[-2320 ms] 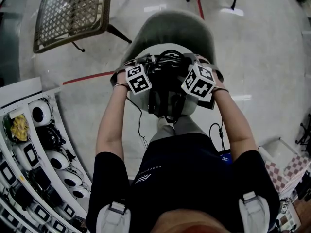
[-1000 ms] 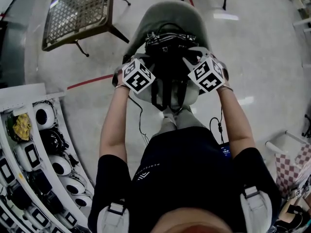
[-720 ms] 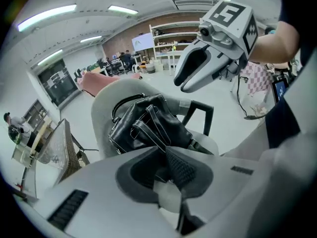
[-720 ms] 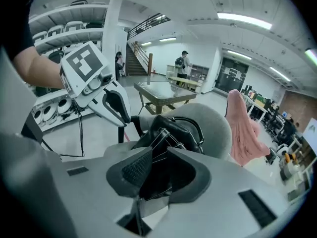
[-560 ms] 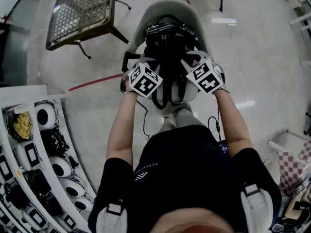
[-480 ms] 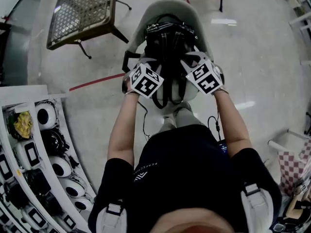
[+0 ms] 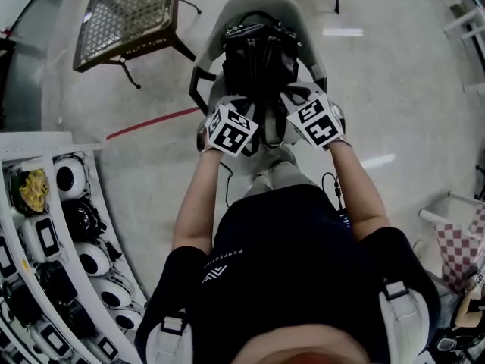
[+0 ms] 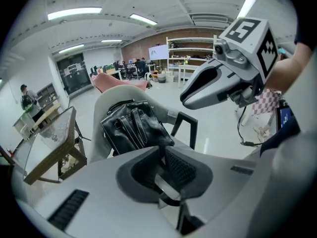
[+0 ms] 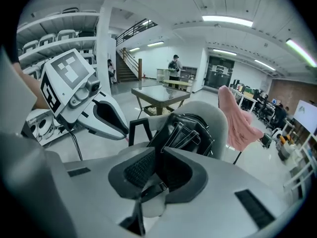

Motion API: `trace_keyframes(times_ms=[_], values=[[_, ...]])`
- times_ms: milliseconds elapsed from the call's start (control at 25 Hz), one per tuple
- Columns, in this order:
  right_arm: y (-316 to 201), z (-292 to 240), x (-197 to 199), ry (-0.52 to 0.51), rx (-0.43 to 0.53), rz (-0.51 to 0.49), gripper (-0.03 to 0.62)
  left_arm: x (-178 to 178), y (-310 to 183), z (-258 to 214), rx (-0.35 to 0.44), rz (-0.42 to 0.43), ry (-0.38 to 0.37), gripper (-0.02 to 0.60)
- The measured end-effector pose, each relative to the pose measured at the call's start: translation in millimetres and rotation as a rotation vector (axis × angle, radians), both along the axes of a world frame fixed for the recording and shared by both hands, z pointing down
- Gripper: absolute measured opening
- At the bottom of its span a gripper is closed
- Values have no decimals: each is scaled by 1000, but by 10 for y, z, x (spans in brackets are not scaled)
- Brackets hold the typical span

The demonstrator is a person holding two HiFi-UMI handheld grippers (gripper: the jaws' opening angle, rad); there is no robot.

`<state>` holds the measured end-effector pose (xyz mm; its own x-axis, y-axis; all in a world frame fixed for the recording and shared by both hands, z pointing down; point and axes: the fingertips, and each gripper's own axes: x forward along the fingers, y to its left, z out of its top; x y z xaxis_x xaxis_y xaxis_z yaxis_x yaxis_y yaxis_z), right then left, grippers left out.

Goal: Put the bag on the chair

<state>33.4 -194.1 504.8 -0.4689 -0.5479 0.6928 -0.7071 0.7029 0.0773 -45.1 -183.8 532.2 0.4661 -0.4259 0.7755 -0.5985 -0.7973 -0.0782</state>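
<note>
Currently a black leather bag [image 7: 260, 51] sits on the seat of a gray shell chair [image 7: 261, 0] at 12 o'clock from the person, standing upright against the backrest. The left claw [image 8: 162, 148] and the right claw [image 9: 159, 150] are side by side just in front of the seat. Each is clenched on a strap [image 8: 165, 185] that runs from the bag into its jaws.

The main risk appears to be the straps. If either claw draws back toward the person before letting go, the taut strap could pull the bag forward and tip it off the seat edge. A strap buckle lies in the hollow behind each claw's jaws and could snag as they open. If one side lets go first, the bag could be pulled sideways toward a black armrest [image 7: 198, 82].

The seat is a smooth, curved shell that probably gives little grip. The floor is pale and glossy, with a red line [image 7: 151, 121] at 10 o'clock. A low desk with a woven-looking top [image 7: 125, 14] stands at 11 o'clock. Racks of white and black devices [image 7: 68, 226] curve round at 8 o'clock. A pink cloth [image 9: 235, 118] hangs over a chair beyond, under strip ceiling lights.
</note>
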Motion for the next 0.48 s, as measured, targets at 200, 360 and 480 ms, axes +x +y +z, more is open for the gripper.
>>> trace_keyframes(times_ms=[200,360,480], values=[[232,-51,0,8,14,27,66,25,178,-122,24,-73,69,43],[383,-84,-2,-10,20,66,63,50,293,-203,36,-106,117,43],[501,-105,22,-14,31,88,57,83,405,-249,38,-115,138,43]])
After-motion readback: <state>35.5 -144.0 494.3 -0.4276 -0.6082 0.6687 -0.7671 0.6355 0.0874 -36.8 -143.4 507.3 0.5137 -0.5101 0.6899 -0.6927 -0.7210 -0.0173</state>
